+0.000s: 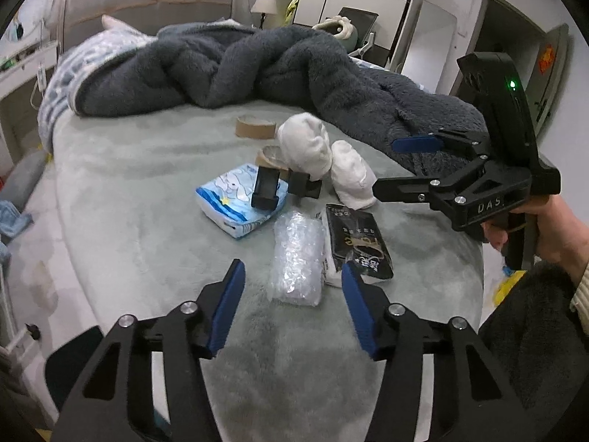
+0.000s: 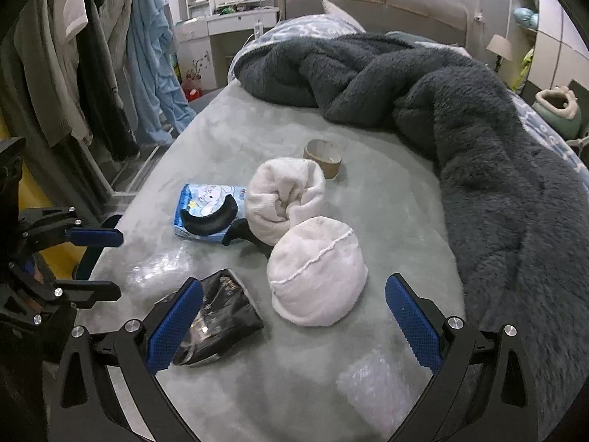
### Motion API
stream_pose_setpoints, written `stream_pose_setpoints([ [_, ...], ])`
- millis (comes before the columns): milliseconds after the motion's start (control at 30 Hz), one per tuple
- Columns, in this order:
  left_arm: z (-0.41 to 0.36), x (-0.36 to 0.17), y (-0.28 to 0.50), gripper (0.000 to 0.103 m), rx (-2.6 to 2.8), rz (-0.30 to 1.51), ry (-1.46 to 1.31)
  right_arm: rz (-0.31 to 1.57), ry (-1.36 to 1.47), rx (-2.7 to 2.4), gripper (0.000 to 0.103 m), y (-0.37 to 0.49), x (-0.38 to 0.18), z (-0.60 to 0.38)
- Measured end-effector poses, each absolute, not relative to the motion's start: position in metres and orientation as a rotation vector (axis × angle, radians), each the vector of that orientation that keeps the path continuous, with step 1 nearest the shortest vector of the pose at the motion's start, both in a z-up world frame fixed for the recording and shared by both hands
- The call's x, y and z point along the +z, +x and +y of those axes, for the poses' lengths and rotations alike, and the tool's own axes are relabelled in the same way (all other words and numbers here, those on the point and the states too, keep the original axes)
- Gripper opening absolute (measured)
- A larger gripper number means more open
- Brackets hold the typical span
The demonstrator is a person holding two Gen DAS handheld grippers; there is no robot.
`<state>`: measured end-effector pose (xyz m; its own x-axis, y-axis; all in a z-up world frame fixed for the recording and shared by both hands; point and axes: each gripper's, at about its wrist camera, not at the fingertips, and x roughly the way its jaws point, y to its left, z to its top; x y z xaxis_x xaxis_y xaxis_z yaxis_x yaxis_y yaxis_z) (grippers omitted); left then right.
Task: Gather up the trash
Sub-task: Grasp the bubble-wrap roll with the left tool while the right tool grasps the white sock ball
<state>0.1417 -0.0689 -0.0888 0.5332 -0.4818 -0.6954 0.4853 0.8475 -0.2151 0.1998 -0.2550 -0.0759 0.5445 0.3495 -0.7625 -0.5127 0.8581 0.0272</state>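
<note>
Bubble wrap (image 1: 296, 258) lies ahead between parted jaws.

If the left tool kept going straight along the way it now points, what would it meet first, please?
Most likely the clear crumpled plastic bag lying on the bed: it sits in line between the open fingers of the left tool, nothing in between. The black packet lies just beside it, so depth leaves some doubt.
</note>
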Motion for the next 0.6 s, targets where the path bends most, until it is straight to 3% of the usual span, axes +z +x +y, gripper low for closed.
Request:
stream_pose_setpoints([
  [300, -0.075, -0.104, 0.156, 0.044, -0.636, 0.9, -0.05, 0.934, -0.183, 0.531, 0.099, 0.226, -0.096, -0.262],
  [600, -0.072, -0.103, 0.16, 0.035, -0.658, 0.901, -0.087, 1.0, -0.157, 0.532, 0.07, 0.236, -0.106, -0.261],
])
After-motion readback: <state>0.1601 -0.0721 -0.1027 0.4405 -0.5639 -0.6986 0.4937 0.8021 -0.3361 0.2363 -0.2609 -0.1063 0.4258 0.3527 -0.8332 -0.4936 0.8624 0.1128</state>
